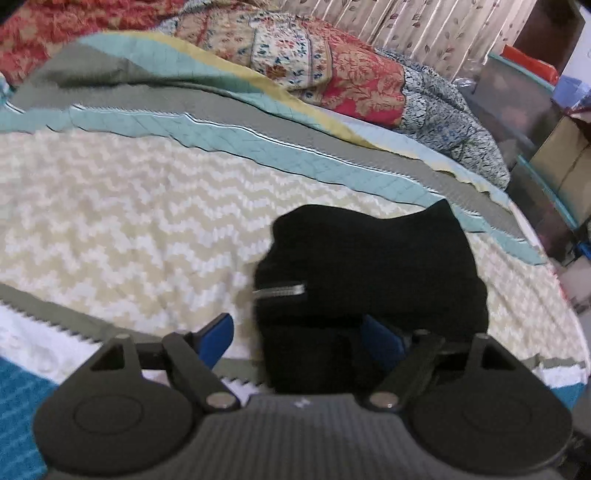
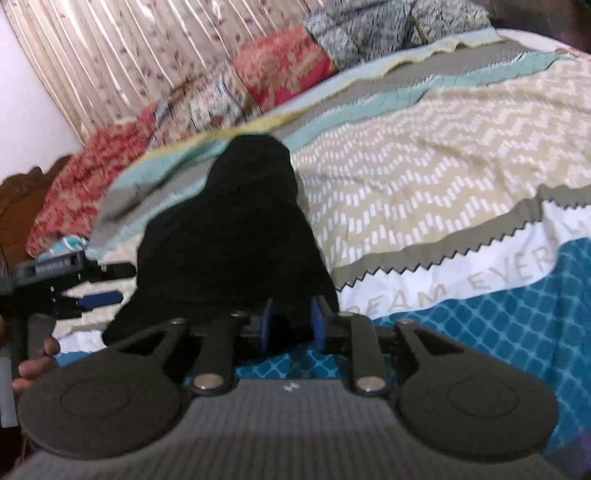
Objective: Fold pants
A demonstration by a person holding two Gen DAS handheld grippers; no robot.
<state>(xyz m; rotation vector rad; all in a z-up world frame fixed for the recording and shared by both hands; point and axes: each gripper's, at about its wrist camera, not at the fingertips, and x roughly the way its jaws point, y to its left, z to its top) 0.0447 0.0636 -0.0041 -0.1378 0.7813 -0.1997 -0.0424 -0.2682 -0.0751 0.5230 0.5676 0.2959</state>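
Note:
The black pants lie bunched on the patterned bedspread, a silver zipper showing at their left side. My left gripper is open, its blue fingers wide apart, with the pants lying between them and over the right finger. In the right wrist view the pants rise as a dark heap just ahead. My right gripper is shut on the pants' near edge, blue pads close together with black cloth between them. The left gripper shows at the left, open.
A red floral quilt and blue-white bedding are piled along the bed's far side by a curtain. Boxes and storage stand off the right edge. The bedspread's teal and white part lies to the right.

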